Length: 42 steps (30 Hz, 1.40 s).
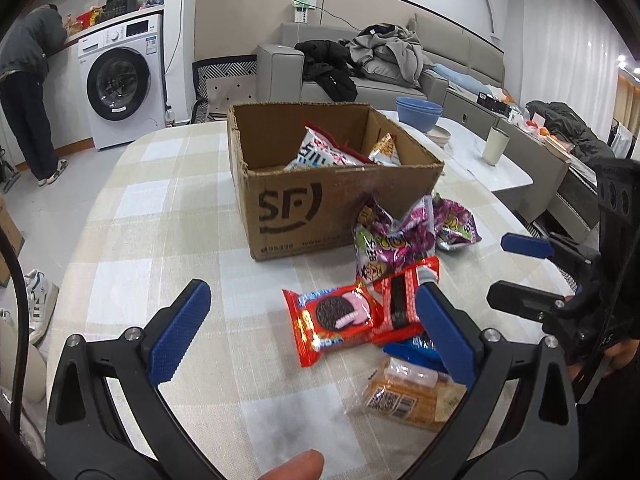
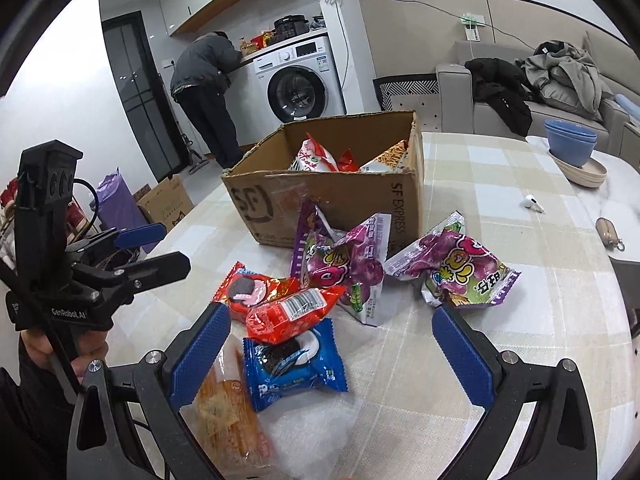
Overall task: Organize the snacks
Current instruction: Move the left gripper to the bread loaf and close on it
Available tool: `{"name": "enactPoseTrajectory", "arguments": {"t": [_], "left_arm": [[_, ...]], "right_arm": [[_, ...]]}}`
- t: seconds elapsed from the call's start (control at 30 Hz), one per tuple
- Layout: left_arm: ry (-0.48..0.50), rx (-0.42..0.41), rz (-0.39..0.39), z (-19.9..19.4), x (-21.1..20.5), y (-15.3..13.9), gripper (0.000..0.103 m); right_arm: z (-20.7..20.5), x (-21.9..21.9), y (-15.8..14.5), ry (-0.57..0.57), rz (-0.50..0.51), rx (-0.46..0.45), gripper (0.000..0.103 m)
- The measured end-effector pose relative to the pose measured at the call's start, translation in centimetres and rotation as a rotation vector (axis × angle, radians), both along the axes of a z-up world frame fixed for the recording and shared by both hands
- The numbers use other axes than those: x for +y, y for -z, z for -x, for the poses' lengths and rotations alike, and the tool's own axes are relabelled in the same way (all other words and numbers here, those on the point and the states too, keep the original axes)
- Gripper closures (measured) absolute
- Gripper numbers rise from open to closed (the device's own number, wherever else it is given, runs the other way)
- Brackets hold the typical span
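Observation:
An open cardboard SF box (image 1: 320, 204) (image 2: 340, 200) stands on the checked tablecloth with several snack bags inside. In front of it lie two purple candy bags (image 1: 394, 240) (image 2: 460, 268), two red Oreo packs (image 1: 336, 320) (image 2: 288, 312), a blue Oreo pack (image 2: 292, 364) (image 1: 416, 346) and an orange cracker pack (image 1: 404, 396) (image 2: 224, 412). My left gripper (image 1: 312, 332) is open and empty, hovering over the red Oreo pack. My right gripper (image 2: 332, 356) is open and empty above the blue Oreo pack; it also shows in the left wrist view (image 1: 516, 272).
Blue bowls (image 1: 418, 114) (image 2: 570, 142) on a beige plate, a cup (image 1: 495, 146), an earbud (image 2: 534, 203) and a key pouch (image 2: 608, 232) sit on the table's far right. A sofa with clothes, a washing machine (image 1: 124, 80) and a bent-over person (image 2: 208, 92) are beyond.

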<state>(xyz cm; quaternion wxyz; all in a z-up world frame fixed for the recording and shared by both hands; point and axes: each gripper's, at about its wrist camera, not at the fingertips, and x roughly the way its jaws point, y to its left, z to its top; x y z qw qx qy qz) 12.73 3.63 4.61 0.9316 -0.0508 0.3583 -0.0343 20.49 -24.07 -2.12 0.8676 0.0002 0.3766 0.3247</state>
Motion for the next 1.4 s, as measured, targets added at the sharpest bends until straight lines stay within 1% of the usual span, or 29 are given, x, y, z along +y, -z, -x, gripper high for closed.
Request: {"name": "enactPoseTrajectory", "arguments": {"t": [0.17, 0.27, 0.37, 0.43, 0.5, 0.57, 0.8, 0.9, 1.07, 1.33, 1.4], "left_arm": [[0.021, 0.009, -0.006, 1.1, -0.6, 0.7, 0.001], [0.045, 0.018, -0.025, 1.8, -1.1, 1.0, 0.001], [0.062, 0.050, -0.048, 2.2, -1.6, 1.6, 0.001], [0.074, 0.073, -0.035, 2.5, -1.7, 2.0, 0.001], [0.100, 0.088, -0.029, 2.8, -2.3, 2.3, 0.001], [0.128, 0.095, -0.040, 3.1, -2.9, 2.4, 0.001], [0.283, 0.137, -0.067, 3.8, -6.1, 3.1, 0.001], [0.324, 0.146, -0.062, 4.1, -7.0, 3.3, 0.001], [0.371, 0.165, -0.084, 4.7, -8.4, 4.0, 0.001], [0.393, 0.205, -0.111, 4.7, -9.5, 5.9, 0.001], [0.392, 0.206, -0.105, 4.6, -9.5, 6.2, 0.001]], "right_arm": [[0.8, 0.1, -0.3, -0.020, 0.026, -0.005, 0.000], [1.2, -0.1, -0.6, -0.019, 0.036, -0.012, 0.000], [1.5, -0.6, -0.7, -0.011, 0.044, -0.013, 0.000], [1.8, -1.0, -0.8, -0.004, 0.048, -0.015, 0.000], [2.0, -1.5, -1.0, 0.007, 0.050, -0.021, 0.000], [2.2, -2.0, -1.2, 0.017, 0.049, -0.026, 0.000], [2.6, -3.0, -2.4, 0.036, 0.034, -0.053, 0.000], [2.6, -2.9, -2.5, 0.036, 0.035, -0.054, 0.000], [2.6, -2.8, -2.3, 0.030, 0.033, -0.049, 0.000], [2.2, -2.3, -1.6, 0.018, 0.034, -0.028, 0.000], [2.1, -2.3, -1.3, 0.019, 0.033, -0.020, 0.000]]}}
